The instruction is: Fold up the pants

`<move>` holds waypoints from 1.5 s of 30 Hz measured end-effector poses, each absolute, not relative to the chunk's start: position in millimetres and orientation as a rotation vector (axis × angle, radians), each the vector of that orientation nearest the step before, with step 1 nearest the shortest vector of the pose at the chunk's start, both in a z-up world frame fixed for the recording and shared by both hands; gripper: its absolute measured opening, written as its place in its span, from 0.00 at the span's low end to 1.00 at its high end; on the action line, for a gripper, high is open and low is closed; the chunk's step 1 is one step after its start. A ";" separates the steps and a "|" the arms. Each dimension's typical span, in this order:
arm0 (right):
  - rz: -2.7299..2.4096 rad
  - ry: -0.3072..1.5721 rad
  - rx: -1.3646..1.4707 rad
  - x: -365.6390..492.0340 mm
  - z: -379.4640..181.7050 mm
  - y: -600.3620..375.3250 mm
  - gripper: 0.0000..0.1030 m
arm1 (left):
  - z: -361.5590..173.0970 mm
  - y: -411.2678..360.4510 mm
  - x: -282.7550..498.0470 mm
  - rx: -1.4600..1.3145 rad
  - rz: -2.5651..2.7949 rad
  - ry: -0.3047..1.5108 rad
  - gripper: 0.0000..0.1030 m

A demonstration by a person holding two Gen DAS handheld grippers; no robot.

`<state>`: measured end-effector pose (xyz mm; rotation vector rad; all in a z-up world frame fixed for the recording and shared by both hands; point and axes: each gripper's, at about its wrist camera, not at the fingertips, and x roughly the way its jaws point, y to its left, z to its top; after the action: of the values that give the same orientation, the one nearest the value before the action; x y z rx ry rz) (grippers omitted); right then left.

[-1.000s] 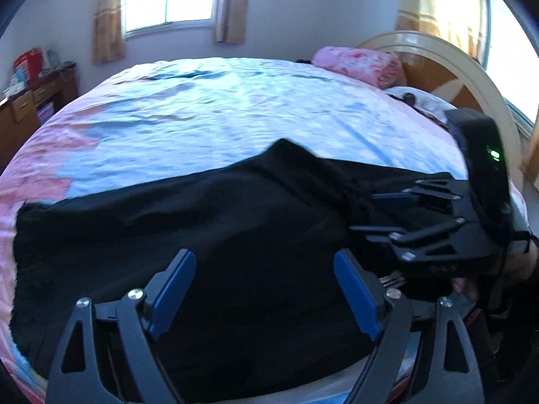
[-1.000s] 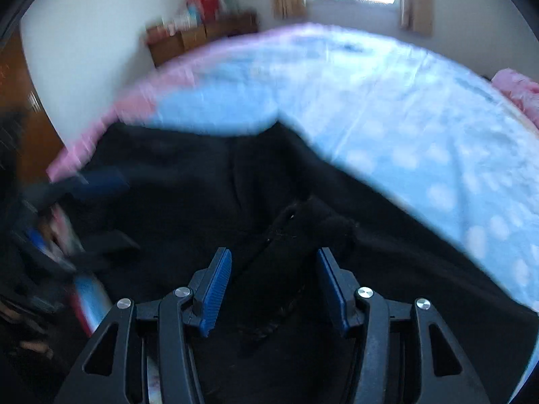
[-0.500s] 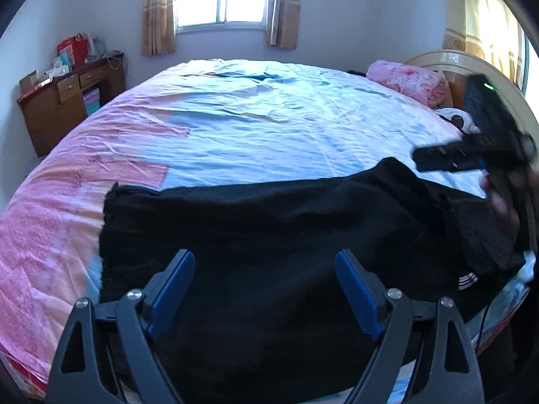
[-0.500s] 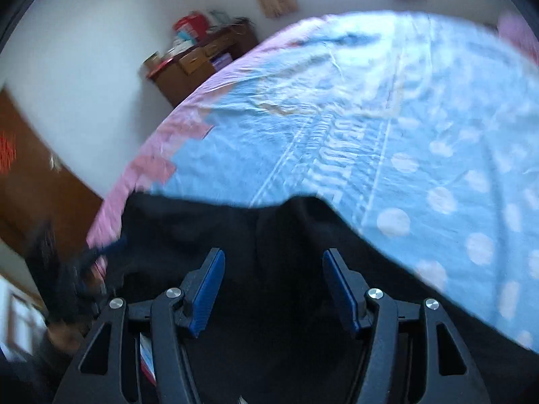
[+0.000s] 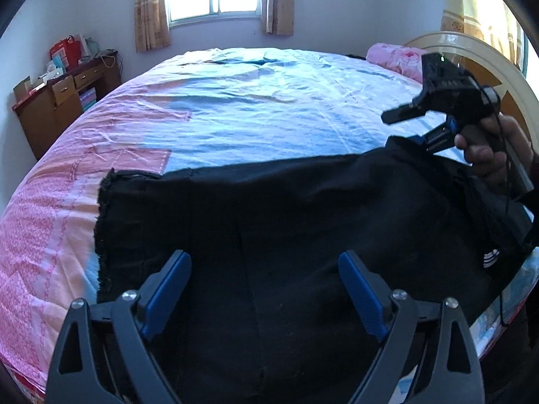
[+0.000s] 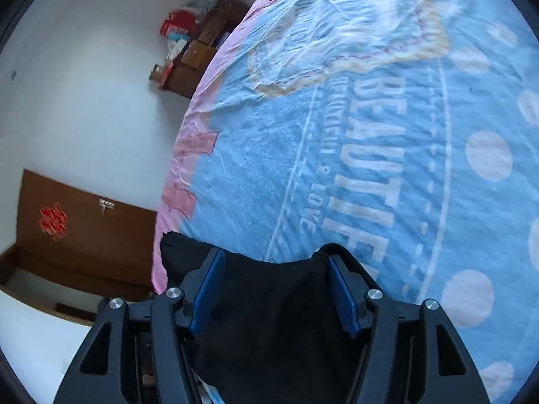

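Lying across the lower half of the left wrist frame, the black pants (image 5: pixel 286 235) spread flat on the blue-and-pink bed (image 5: pixel 256 107), their frayed hem at centre left and a small white logo at lower right. The left gripper (image 5: pixel 265 289) hovers over them at bottom centre, its jaws wide, just opened further and pressing on nothing. At right, a hand (image 5: pixel 488 148) carries the right gripper (image 6: pixel 273 291), parted about halfway above the pants' raised corner; cloth shows between its blue pads (image 6: pixel 205 293), but whether they pinch it I cannot tell.
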<state>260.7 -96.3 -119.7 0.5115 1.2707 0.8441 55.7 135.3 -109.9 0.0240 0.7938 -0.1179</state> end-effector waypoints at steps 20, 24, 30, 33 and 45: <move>0.826 1.035 0.400 101.4 -51.9 -159.7 0.61 | -132.2 238.0 75.9 -0.246 -0.130 0.911 0.82; 0.833 1.028 0.481 69.4 -69.8 -165.9 0.61 | -129.7 235.2 73.5 -0.225 -0.154 0.932 0.59; 0.814 1.009 0.579 50.0 -91.2 -168.3 0.61 | -112.1 228.8 60.6 -0.218 -0.142 0.906 0.26; 0.812 1.002 0.586 44.5 -93.0 -171.6 0.61 | -94.1 228.2 48.7 -0.228 -0.123 0.844 0.13; 0.712 0.932 0.633 28.9 -97.2 -208.7 0.61 | -28.1 195.8 16.9 -0.337 -0.276 0.692 0.09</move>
<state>28.9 -208.7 -97.2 0.6333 0.9321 0.7118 16.9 195.8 -28.1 -0.3371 0.6920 -0.2761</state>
